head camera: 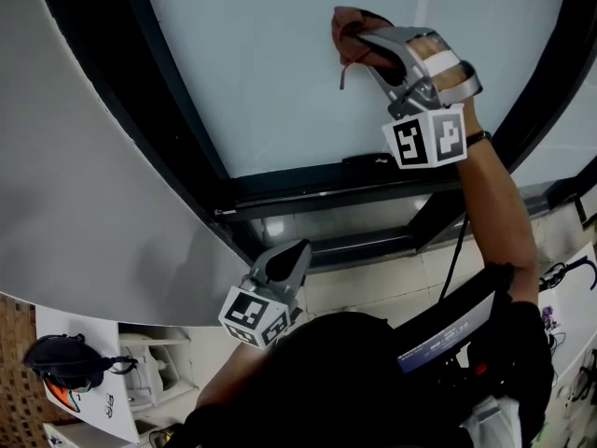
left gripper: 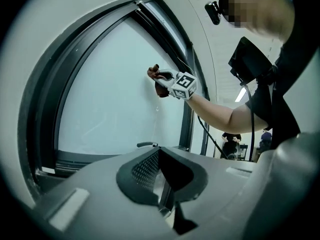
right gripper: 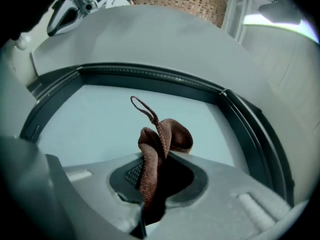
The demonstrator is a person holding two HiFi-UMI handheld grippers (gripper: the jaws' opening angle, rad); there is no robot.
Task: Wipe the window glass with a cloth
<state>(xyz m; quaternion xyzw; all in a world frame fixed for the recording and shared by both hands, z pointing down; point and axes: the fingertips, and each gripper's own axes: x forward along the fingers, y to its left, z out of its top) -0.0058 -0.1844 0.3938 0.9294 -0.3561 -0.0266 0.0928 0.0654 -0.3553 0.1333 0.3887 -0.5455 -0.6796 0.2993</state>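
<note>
**Dark-framed window in a plain grey wall, lit evenly through pale glass.**

The window glass (head camera: 261, 63) is pale and uniform, with no view through it. Its dark frame (head camera: 159, 110) carries a dark handle (head camera: 366, 160) on the lower rail. A grey wall (head camera: 84, 175) adjoins on the left and a second pane (head camera: 569, 147) on the right. Pale tiles (head camera: 373, 283) sit below the frame, and a brown patterned surface (head camera: 11, 362) shows at lower left. The left gripper view shows a lit ceiling strip (left gripper: 241, 95) in the room behind.
</note>
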